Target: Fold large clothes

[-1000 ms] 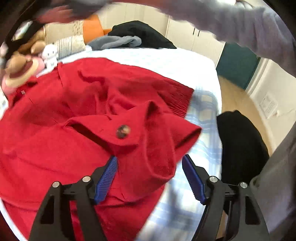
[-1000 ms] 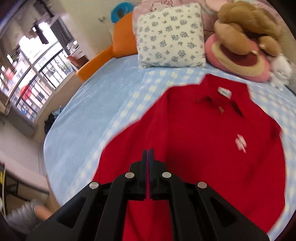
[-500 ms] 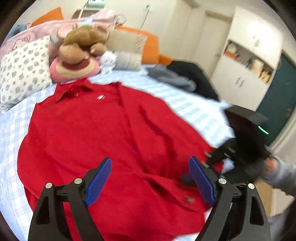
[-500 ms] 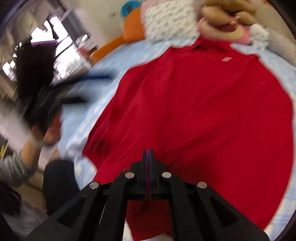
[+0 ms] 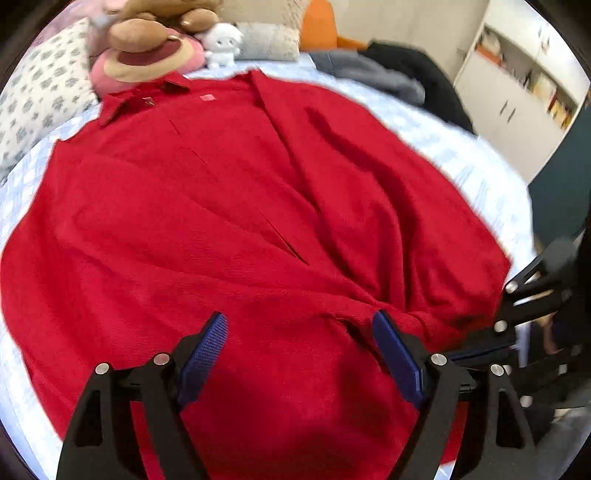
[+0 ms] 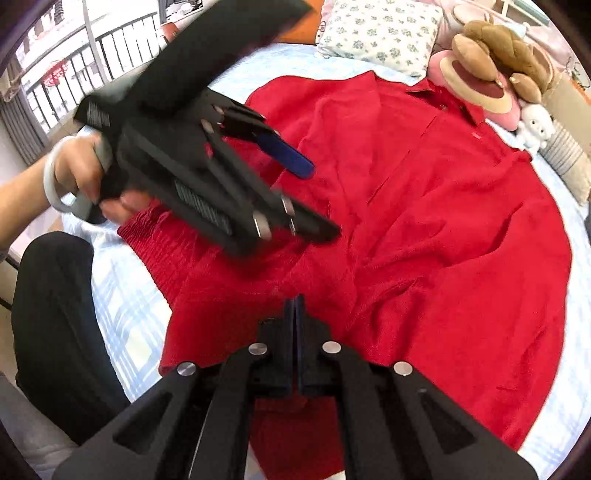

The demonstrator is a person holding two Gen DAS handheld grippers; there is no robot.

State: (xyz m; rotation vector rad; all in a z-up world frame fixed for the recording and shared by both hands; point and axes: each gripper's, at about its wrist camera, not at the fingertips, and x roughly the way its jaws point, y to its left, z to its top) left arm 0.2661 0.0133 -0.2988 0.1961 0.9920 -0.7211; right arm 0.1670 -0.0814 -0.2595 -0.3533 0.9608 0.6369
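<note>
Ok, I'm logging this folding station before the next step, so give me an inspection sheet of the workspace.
Surface: bed with pale blue checked sheet.
Job's things: red shirt spread out, collar toward the pillows, creased at the near hem.
Clutter: floral pillow, plush bear, white plush, dark clothes.
Grippers: left gripper open over the hem, jaws just closing a little, holding nothing; right gripper shut, empty.
Cables: nothing seen.
Surroundings: white cabinets, window railing.

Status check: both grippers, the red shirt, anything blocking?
Left gripper open, jaws just narrowed, empty. Right gripper shut. Red collared shirt spread on bed, unfolded. Nothing blocking.
</note>
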